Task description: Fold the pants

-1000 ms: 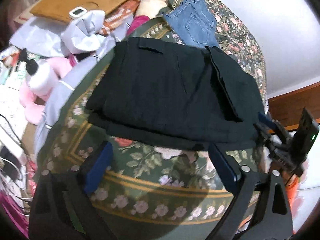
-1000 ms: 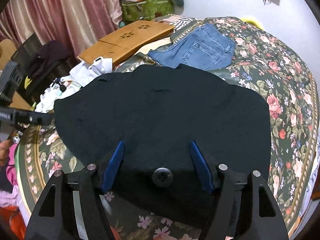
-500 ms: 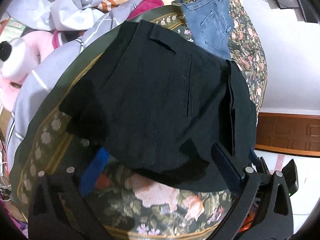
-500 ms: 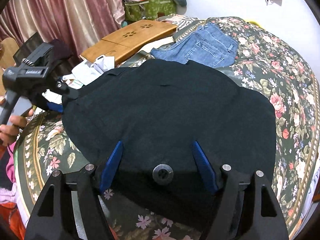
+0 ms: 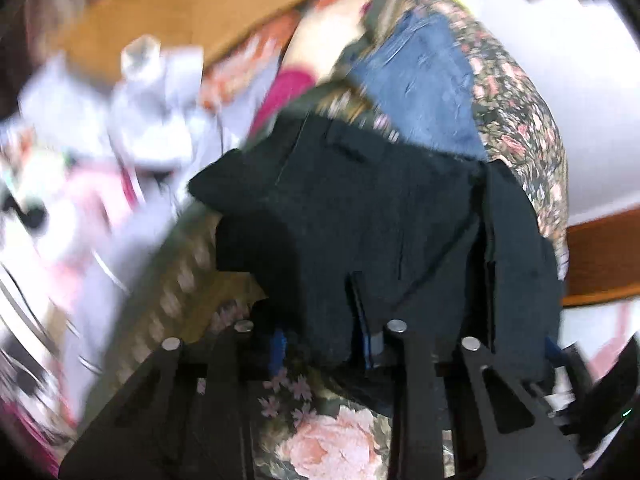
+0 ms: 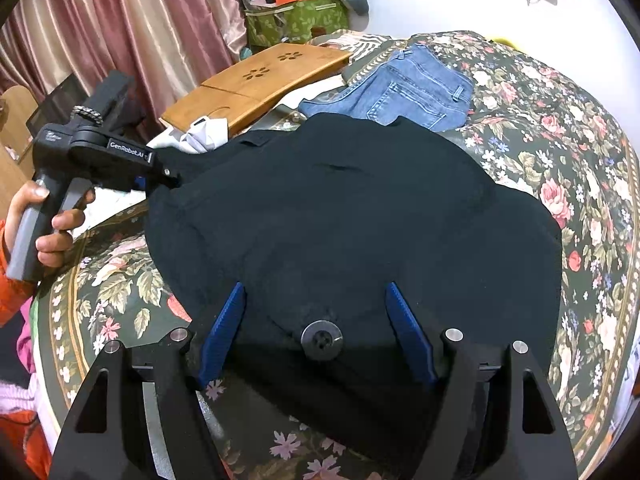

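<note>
"GenRobot.AI" on left gripper (image 6: pixel 160 176) (white txt).

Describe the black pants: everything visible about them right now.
The black pants are dark, matte woven cloth, spread nearly flat on the floral bedspread, overlapping the blue jeans. A metal button shows at the near edge. The left gripper has just closed on a bunched edge; the right gripper straddles the button, open.

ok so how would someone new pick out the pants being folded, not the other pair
Start at the floral bedspread that covers the bed. Two garments lie on it: the black pants spread across the middle, nearest the camera, and the blue jeans just beyond them. The ones being folded are plain black, far larger in view, with the left gripper at their left edge.
</note>
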A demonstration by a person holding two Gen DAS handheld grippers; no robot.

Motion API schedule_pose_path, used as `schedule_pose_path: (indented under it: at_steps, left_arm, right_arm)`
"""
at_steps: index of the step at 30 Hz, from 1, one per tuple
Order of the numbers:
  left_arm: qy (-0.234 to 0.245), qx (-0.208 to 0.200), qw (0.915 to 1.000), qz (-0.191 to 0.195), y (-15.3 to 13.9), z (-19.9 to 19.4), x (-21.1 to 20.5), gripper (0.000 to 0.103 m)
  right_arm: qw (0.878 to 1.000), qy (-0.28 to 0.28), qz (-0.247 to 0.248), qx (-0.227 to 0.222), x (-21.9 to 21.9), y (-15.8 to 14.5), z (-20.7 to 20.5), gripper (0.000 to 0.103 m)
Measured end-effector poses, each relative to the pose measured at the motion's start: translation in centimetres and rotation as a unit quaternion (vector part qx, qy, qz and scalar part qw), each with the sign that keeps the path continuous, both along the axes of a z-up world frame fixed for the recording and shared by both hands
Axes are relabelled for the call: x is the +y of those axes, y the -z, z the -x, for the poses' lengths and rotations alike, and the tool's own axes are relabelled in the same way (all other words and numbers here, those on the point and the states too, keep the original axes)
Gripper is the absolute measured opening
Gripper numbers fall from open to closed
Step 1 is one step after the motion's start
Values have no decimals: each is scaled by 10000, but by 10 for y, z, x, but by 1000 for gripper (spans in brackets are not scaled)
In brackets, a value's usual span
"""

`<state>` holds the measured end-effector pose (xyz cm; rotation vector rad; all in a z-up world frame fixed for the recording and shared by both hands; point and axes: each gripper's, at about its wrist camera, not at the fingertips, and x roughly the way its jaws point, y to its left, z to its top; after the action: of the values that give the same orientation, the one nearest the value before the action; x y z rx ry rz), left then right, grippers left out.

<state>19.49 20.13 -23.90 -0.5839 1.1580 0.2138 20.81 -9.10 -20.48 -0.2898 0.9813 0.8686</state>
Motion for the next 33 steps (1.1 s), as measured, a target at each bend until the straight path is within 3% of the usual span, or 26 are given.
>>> schedule_pose_path:
  at_steps: [2,7,10,14,18,21,24,29,33]
  left_arm:
    - [232,-369,9960,-784,-28,-3,-17,23]
    - [671,-1183,9751,-1753,-95,-12,-57,20]
    - [1135,-1746,9492,-2358,-135,-18,-100,19]
    - [1823,-2387,9068,-2957,-170,-19,-161,19]
    - [2446,-2634,8785,-3148,-178,-31,-218,18]
    - [2836,-2651,8700,-3039,-171,-39,-252,18]
    - [3196,-2617,8668,-2794,-159,-48,-285,18]
    - [3728,-2375,8692,-2216,-137,-61,-334,18]
    - [4135,-1944,8723,-1739,-115,-70,-363,18]
  right_arm:
    - [10000,16,-29,31,-1,0,-1,71]
    - [9999,81,-98,79,-2,-1,-1,71]
    - [9993,237,-250,156,-9,-4,-2,70]
    - [9942,735,-787,48,-48,-22,1,66]
    - [9897,1344,-478,-139,-88,-19,1,66]
    - [9869,1596,-227,-76,-117,-7,5,66]
    - [9842,1758,-203,6,-141,1,12,67]
    - [9815,1890,-258,144,-163,6,19,68]
    - [9790,1963,-442,339,-173,12,21,71]
